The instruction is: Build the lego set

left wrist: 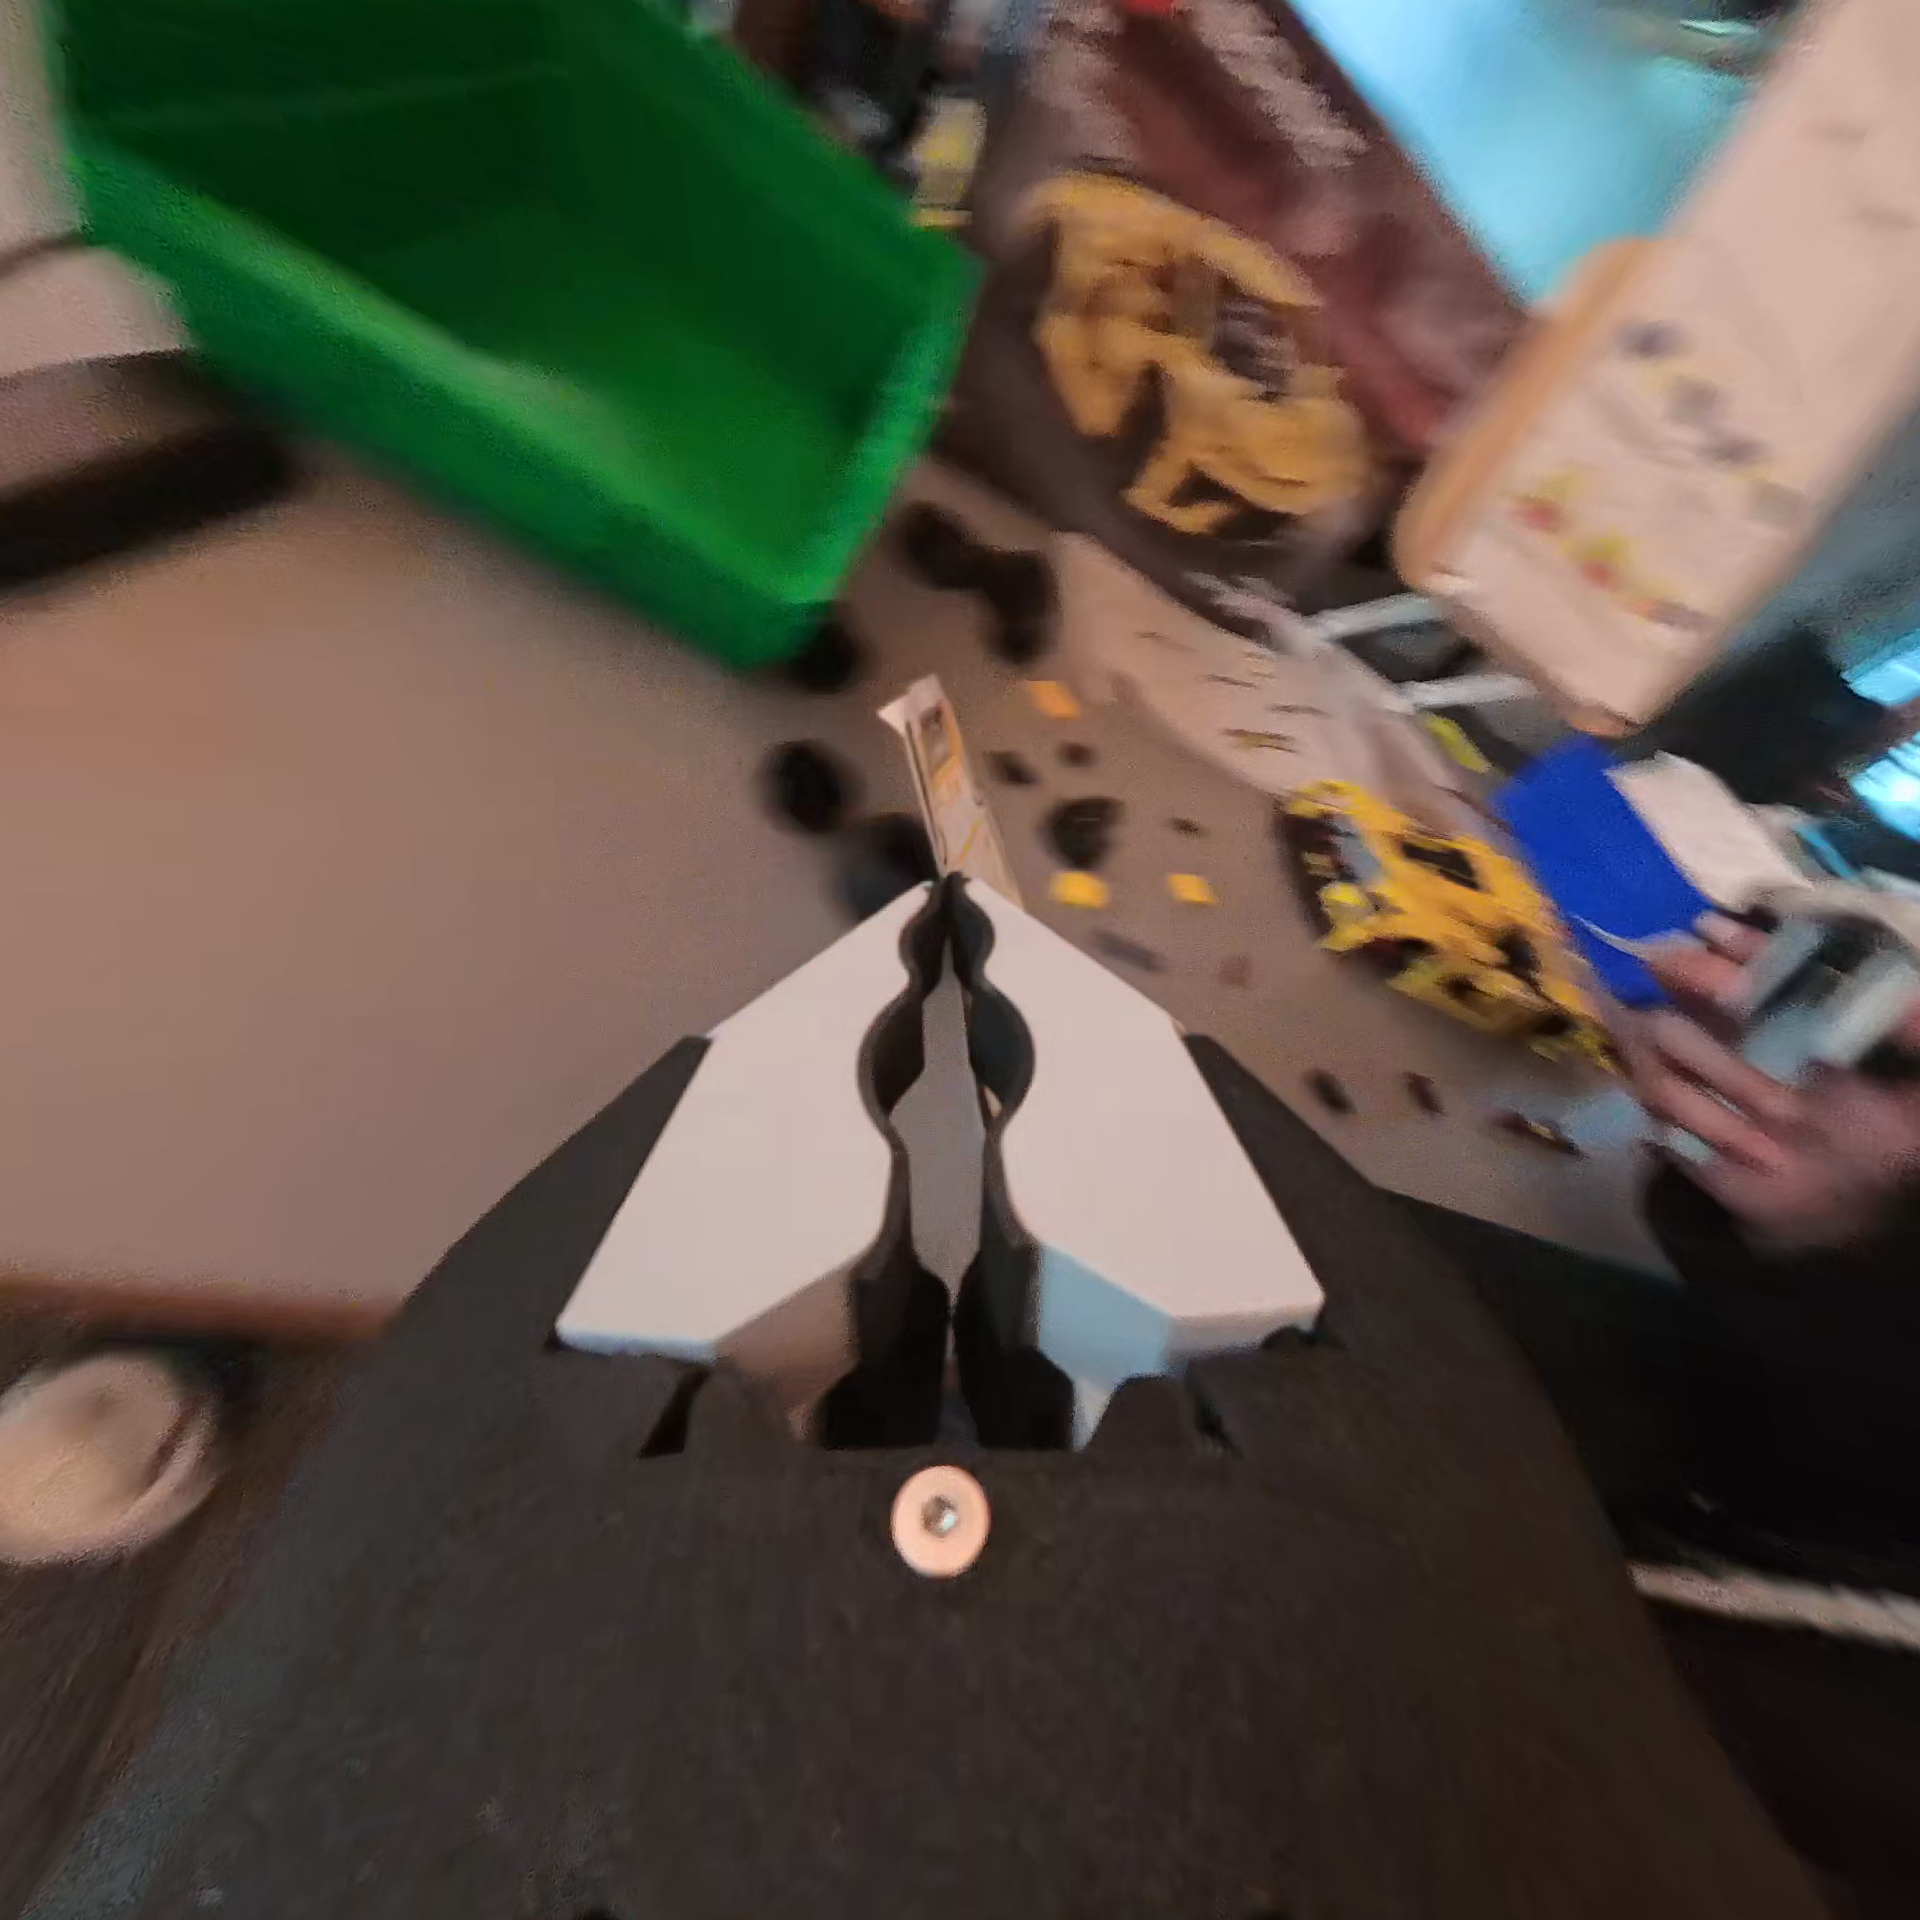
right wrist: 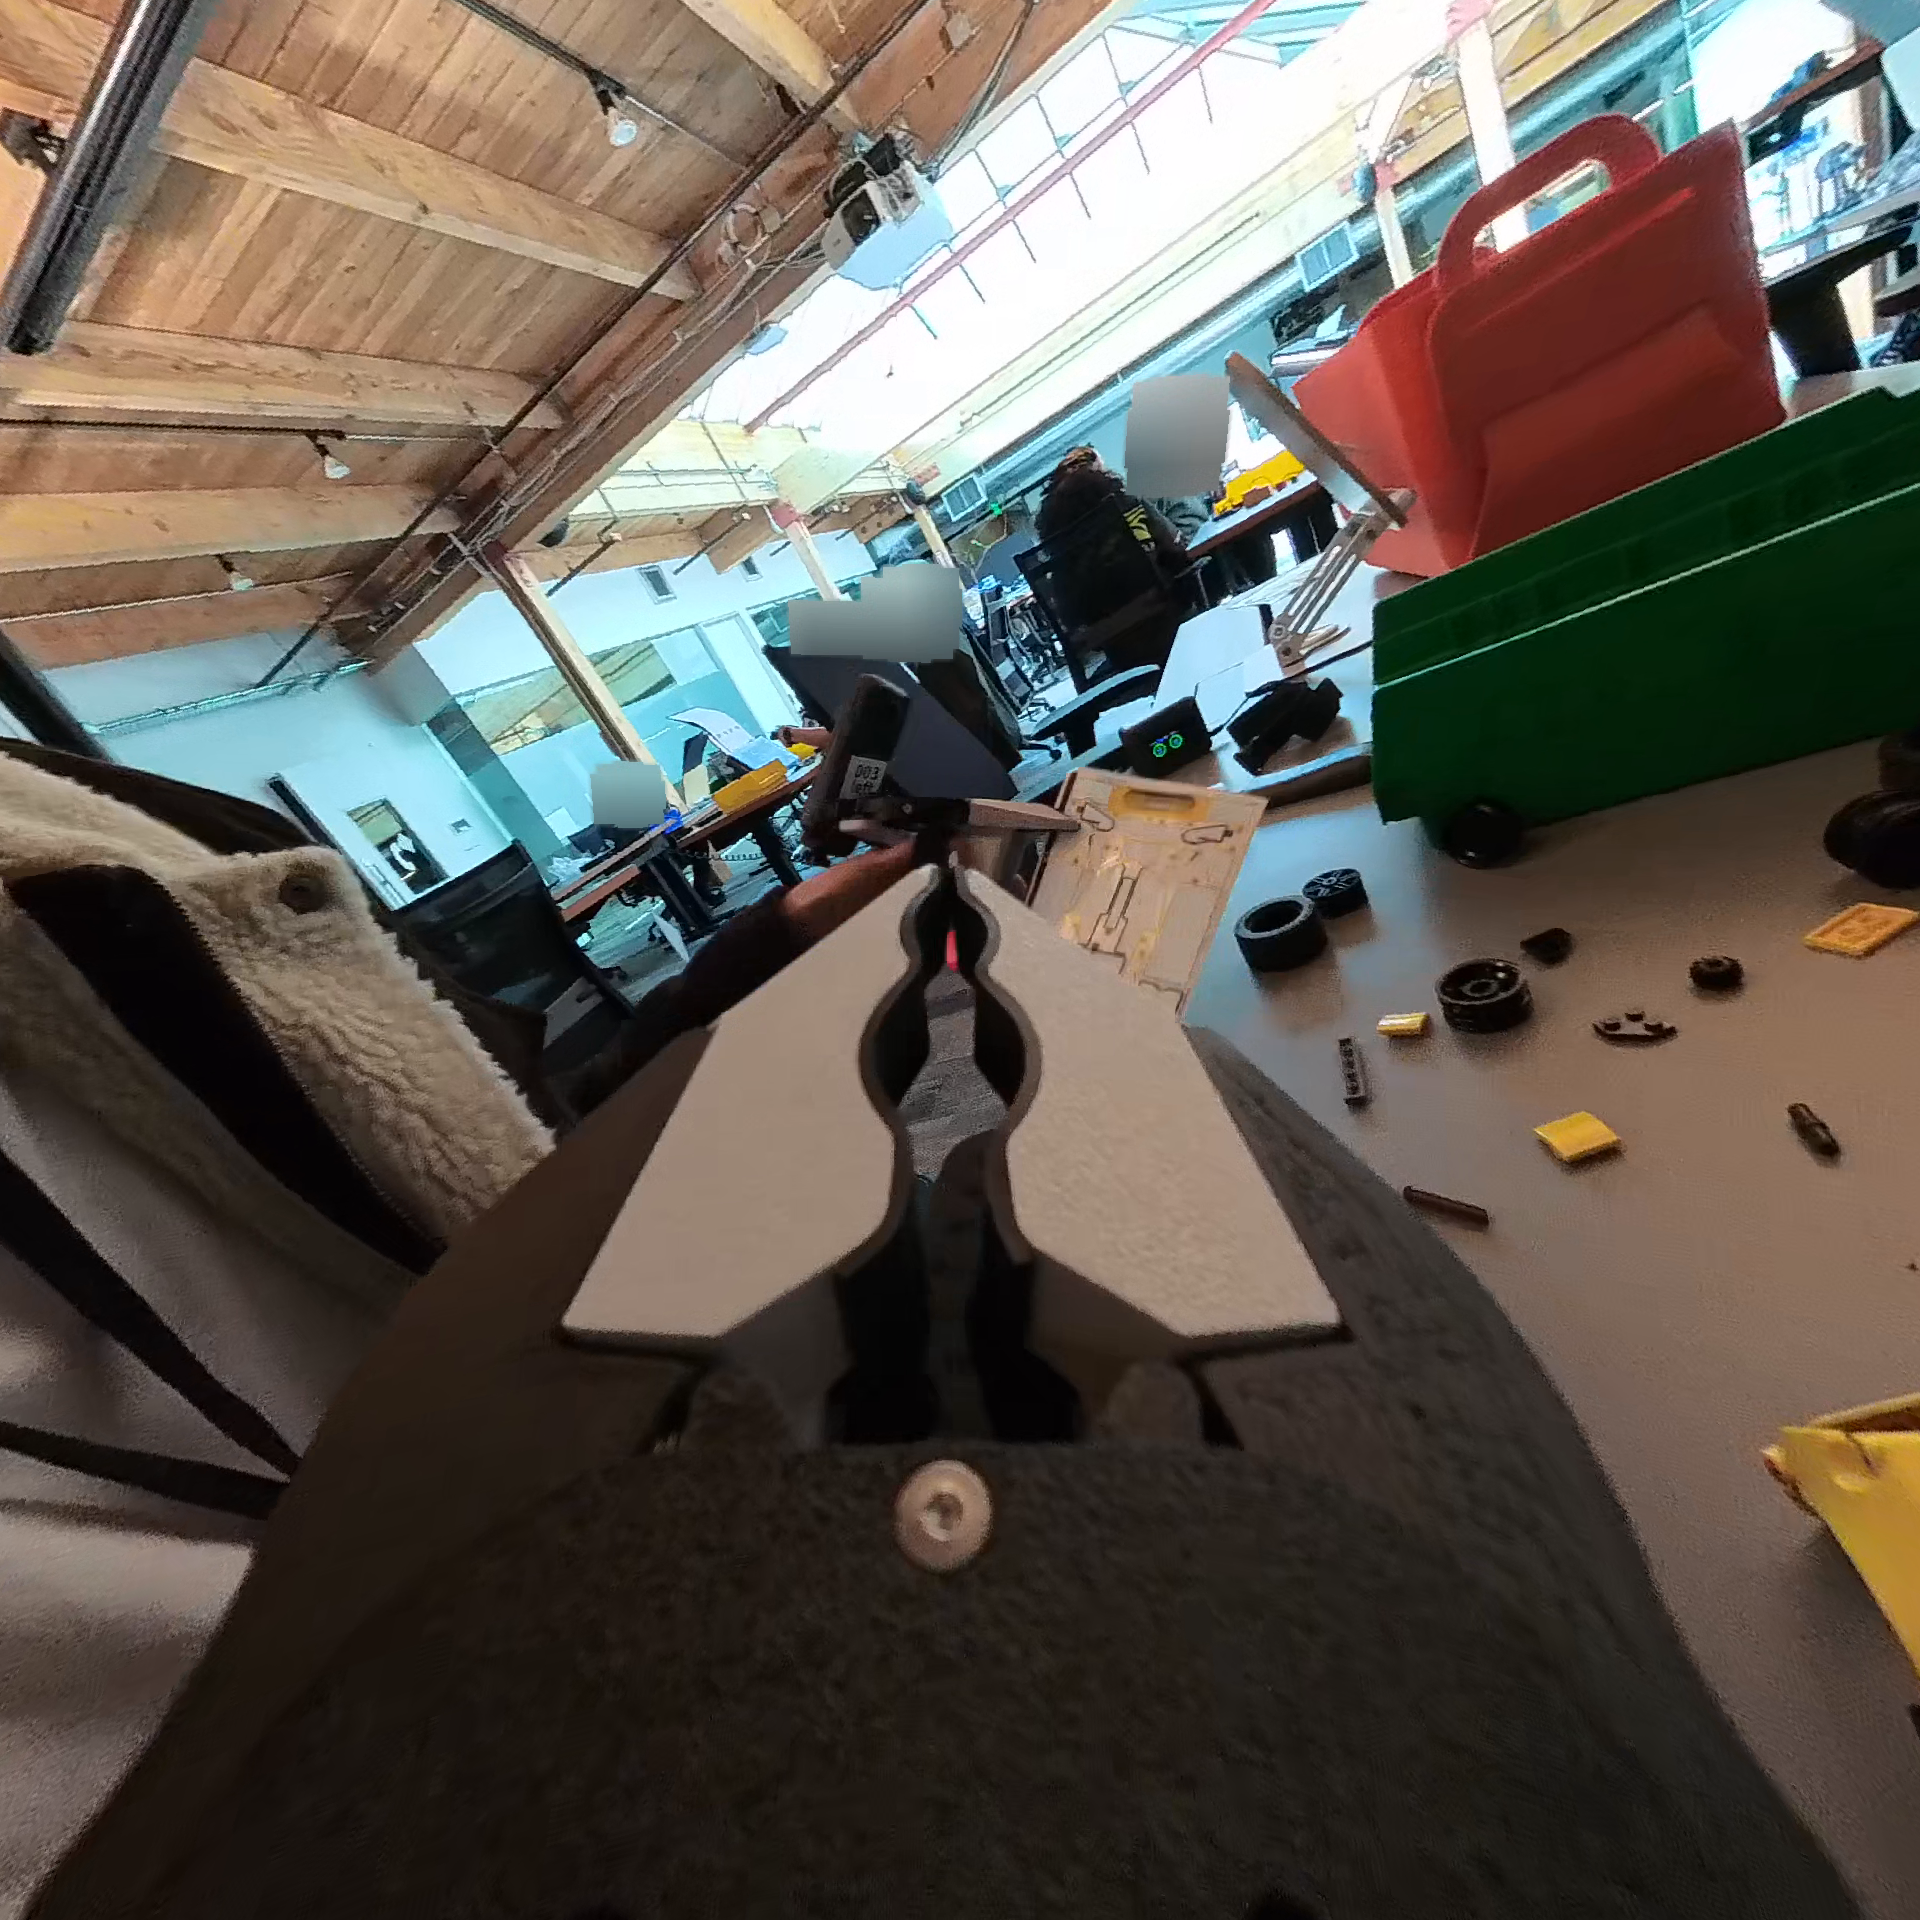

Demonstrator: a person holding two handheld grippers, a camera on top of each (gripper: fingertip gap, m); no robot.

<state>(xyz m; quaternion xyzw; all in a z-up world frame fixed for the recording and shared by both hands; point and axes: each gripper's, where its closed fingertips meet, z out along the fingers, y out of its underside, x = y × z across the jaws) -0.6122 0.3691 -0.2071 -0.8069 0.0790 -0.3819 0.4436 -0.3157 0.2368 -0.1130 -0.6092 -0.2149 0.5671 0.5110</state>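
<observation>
Left view, badly blurred. At frame centre, left gripper (left wrist: 951, 883) pressed together on the lower edge of a sticker sheet (left wrist: 940, 779), white with yellow marks, standing up above the tips. Upper left, a green bin (left wrist: 520, 312) on the grey table (left wrist: 364, 883). By the bin's near corner, black wheels (left wrist: 977, 582). Right of the sheet, more black bits and small yellow pieces (left wrist: 1075, 888). Upper middle, a dark box (left wrist: 1195, 343) printed with a yellow car. Upper right, a pale booklet (left wrist: 1621, 416) propped up. Right of centre, the part-built yellow car (left wrist: 1434, 914) on the table, with a blue object (left wrist: 1600, 862) just beyond it, too blurred to identify. At the right edge, a hand (left wrist: 1787, 1091) around grey hardware.

Right view, sharp. At centre, right gripper (right wrist: 948, 883) closed tip to tip, off the table's left edge. In the slit just below the tips, a red speck (right wrist: 951, 943); impossible to tell whether gripped or merely behind. Just right of the tips, the sticker sheet, pinched at its upper left corner by the left gripper farther back. At right, the bin, with a red bag (right wrist: 1558, 343) behind it. Lower right on the table, a tyre (right wrist: 1280, 932), wheels, yellow pieces and a black pin (right wrist: 1444, 1205). At the lower right edge, a corner of the car. At left, a fleece garment (right wrist: 260, 1039).
</observation>
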